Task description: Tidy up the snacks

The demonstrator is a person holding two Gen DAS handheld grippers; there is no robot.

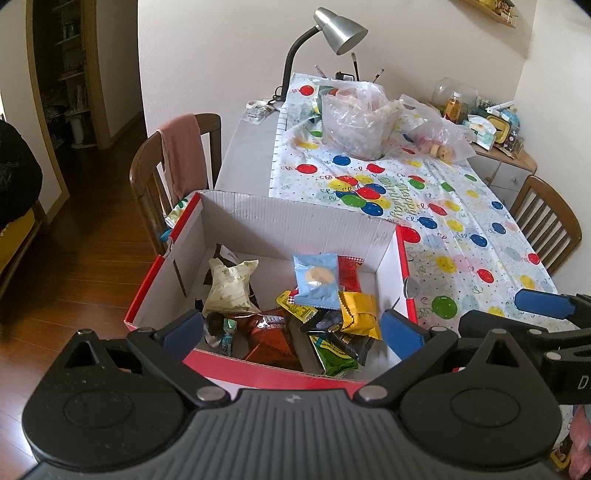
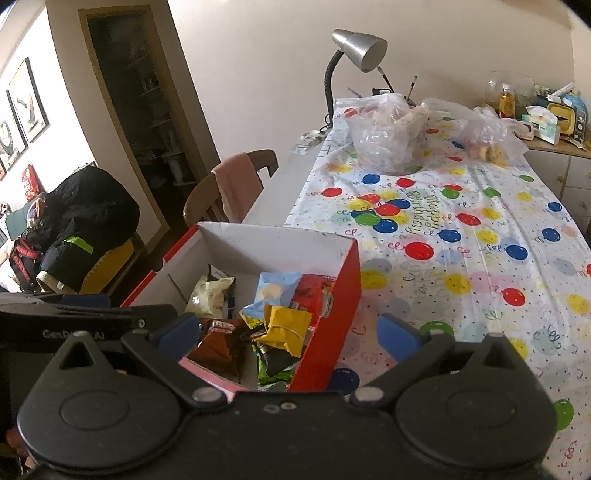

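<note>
A red and white cardboard box stands at the near left corner of the table and holds several snack packs: a light blue pack, a yellow pack, a brown pack and a crumpled white wrapper. My left gripper is open and empty just above the box's near wall. My right gripper is open and empty over the box's right wall. The box and snacks also show in the right wrist view, with the yellow pack uppermost.
The table has a balloon-print cloth. Clear plastic bags with food sit at the far end beside a silver desk lamp. Wooden chairs stand at the left and right. A cluttered sideboard is behind.
</note>
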